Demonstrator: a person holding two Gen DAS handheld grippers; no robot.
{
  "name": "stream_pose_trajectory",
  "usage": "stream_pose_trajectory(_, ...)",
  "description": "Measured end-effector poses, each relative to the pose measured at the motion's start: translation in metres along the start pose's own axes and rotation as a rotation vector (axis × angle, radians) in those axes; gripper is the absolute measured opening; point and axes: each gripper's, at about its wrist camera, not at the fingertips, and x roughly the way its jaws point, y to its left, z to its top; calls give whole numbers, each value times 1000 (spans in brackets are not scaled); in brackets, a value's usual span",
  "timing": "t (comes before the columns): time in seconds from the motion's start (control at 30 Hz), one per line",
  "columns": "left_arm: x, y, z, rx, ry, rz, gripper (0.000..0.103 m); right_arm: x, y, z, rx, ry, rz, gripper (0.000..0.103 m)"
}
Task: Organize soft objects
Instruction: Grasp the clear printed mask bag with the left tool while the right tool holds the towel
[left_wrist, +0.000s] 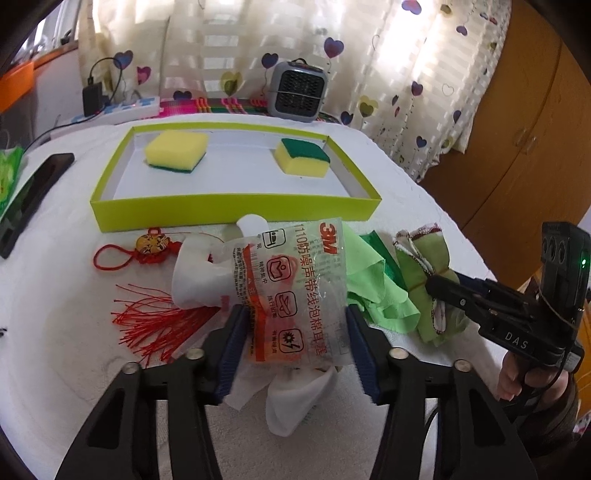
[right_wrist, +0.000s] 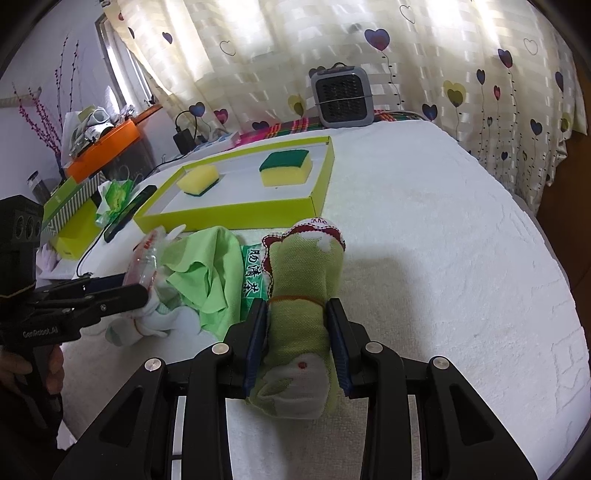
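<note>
My left gripper (left_wrist: 295, 312) is shut on a clear 3M earplug bag (left_wrist: 291, 280), its blue pads against the bag's two sides. Beneath it lie white socks (left_wrist: 195, 273) and a light green cloth (left_wrist: 373, 280). My right gripper (right_wrist: 297, 306) is shut on a rolled green sock (right_wrist: 303, 280) with a red-trimmed cuff, held just above the white towel. Behind both stands a lime-green tray (left_wrist: 236, 210) holding two yellow-and-green sponges (left_wrist: 176, 150) (left_wrist: 303, 157). A red tassel charm (left_wrist: 155, 317) lies left of the bag. A green tea packet (right_wrist: 253, 273) shows beside the sock.
A grey heater (left_wrist: 297, 90) stands at the table's far edge by the heart-print curtain. A black phone (left_wrist: 33, 195) and a power strip (left_wrist: 122, 109) lie at the left. A wooden wardrobe (left_wrist: 517, 129) is on the right. An orange box (right_wrist: 103, 151) sits far left.
</note>
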Motion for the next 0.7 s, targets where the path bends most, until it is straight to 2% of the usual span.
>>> stream_pose_trajectory(0.03, -1, 1, 0, -5, -2, -7, 38, 0, -1, 0, 1, 0, 0, 35)
stream_pose_trajectory(0.2, -4, 3, -1, -21, -12, -29, 28, 1, 0, 0, 2, 2, -3, 35)
stream_pose_trajectory(0.43, -10, 4, -1, -33, -26, -44, 23, 1, -1, 0, 7, 1, -4, 35)
stream_pose_trajectory(0.7, -30, 12, 2, -66, -78, -60, 20, 0, 0, 0, 3, -7, -8, 35)
